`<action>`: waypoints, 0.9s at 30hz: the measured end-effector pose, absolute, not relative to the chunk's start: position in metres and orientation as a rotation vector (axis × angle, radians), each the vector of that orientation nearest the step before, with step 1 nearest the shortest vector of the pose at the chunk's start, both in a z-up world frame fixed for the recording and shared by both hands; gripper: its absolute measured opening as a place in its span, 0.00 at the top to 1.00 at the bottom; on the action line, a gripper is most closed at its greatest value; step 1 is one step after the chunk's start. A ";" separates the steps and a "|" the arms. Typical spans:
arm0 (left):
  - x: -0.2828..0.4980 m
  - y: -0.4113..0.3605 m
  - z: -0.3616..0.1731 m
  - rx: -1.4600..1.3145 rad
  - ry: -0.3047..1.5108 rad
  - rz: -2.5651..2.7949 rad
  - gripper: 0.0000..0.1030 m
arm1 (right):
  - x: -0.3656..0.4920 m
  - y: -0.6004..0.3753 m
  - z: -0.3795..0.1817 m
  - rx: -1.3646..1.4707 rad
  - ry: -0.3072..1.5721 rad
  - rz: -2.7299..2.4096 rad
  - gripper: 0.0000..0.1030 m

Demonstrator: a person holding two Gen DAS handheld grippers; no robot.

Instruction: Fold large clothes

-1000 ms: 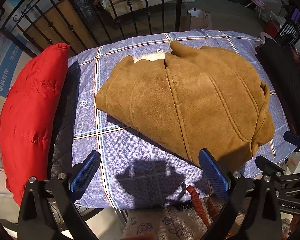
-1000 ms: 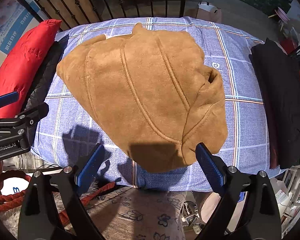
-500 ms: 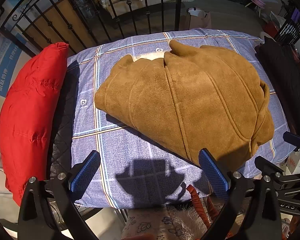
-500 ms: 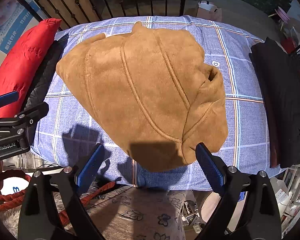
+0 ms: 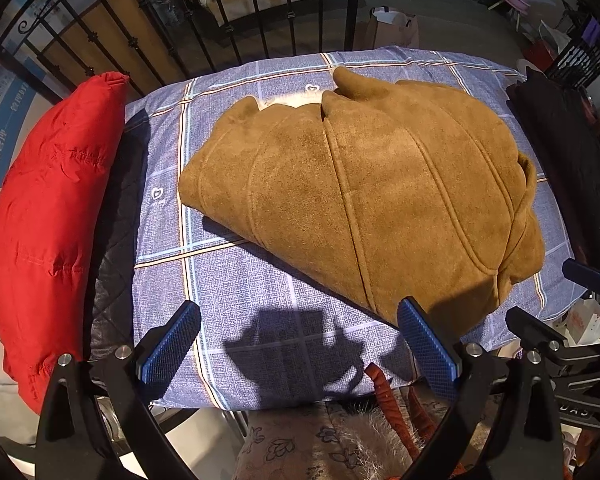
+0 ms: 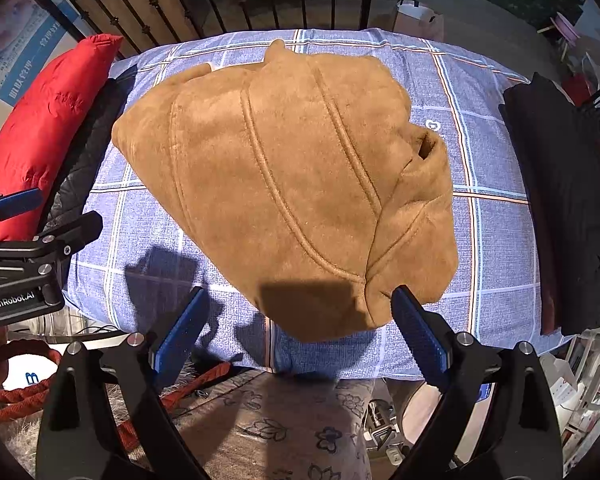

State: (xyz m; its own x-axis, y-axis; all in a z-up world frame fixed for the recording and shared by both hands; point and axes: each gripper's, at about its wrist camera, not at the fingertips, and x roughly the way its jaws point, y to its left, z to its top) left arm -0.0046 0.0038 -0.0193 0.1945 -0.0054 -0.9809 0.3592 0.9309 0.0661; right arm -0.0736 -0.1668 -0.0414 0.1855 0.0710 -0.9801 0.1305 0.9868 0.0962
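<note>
A tan suede-like coat point(image 5: 364, 200) is lying folded into a thick bundle on a worktop covered by a blue plaid cloth point(image 5: 260, 292), its raised seams running diagonally across the top and its collar points poking up at the far edge. In the right wrist view the same coat point(image 6: 292, 184) is sitting slightly right of the cloth's point(image 6: 492, 240) middle, with one rolled sleeve opening showing on its right side and its near corner reaching almost to the cloth's front edge. The left tongs point(image 5: 296, 350) are hovering over the near left part of the cloth with their blue pads spread wide apart, holding nothing and casting a shadow on the plaid. The right tongs point(image 6: 296, 336) are likewise standing open and empty, poised just before the coat's near corner. A red padded garment point(image 5: 48, 220) is lying along the left edge, with a dark quilted piece point(image 5: 116, 240) between it and the plaid cloth. A black folded garment point(image 6: 560, 200) is resting at the right edge. A black iron railing point(image 5: 260, 20) is standing behind the worktop.
</note>
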 end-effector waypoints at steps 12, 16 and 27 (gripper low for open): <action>-0.002 0.018 -0.044 0.216 1.493 -0.261 0.07 | -0.075 -0.173 -0.052 0.189 1.401 -0.054 0.12; 0.002 0.027 -0.053 0.208 1.518 -0.221 0.08 | -0.076 -0.179 -0.056 0.191 1.377 -0.042 0.12; 0.019 0.108 -0.085 0.193 1.298 -0.043 0.17 | -0.088 -0.280 -0.106 0.339 1.331 -0.157 0.12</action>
